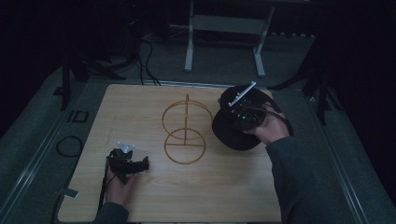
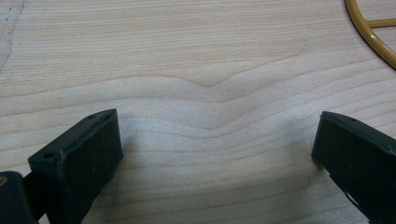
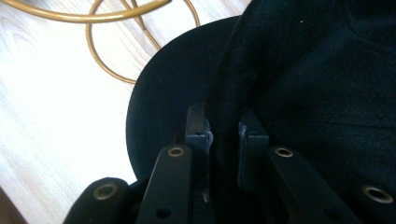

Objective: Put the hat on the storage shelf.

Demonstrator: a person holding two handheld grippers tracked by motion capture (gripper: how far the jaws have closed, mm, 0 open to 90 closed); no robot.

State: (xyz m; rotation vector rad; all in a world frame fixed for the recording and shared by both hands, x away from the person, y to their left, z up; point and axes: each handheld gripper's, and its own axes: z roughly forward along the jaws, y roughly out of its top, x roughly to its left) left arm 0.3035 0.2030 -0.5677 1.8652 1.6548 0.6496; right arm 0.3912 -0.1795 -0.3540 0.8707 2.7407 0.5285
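Black cap is the thing in hand, and the gold wire stand serves as the landmark for everything else. Nearest the person, on the near-left side of the stand, the left gripper rests low on the wooden table, its jaws spread wide with nothing but bare wood grain between them; in the left gripper view a curve of the stand's base ring sits at the far right corner. On the stand's right, just beside its rings, the right gripper has its jaws closed narrow on a fold of the cap's dark cloth, pinching it where brim and crown seem to meet.

The step looks like carrying the cap over to the stand and setting it on the upper ring. To do it well, I would keep the pinch firm, since soft fabric can slip, lift until the crown clears the top of the upright ring, then lower it squarely so the stand is not knocked; it looks light and easy to tip. The idle left gripper could steady the base ring if the stand wobbles.

The cap itself is plain black fabric, matte, with a rounded brim turned toward the stand and a soft crown that sags. No marking can be made out in this dim light.
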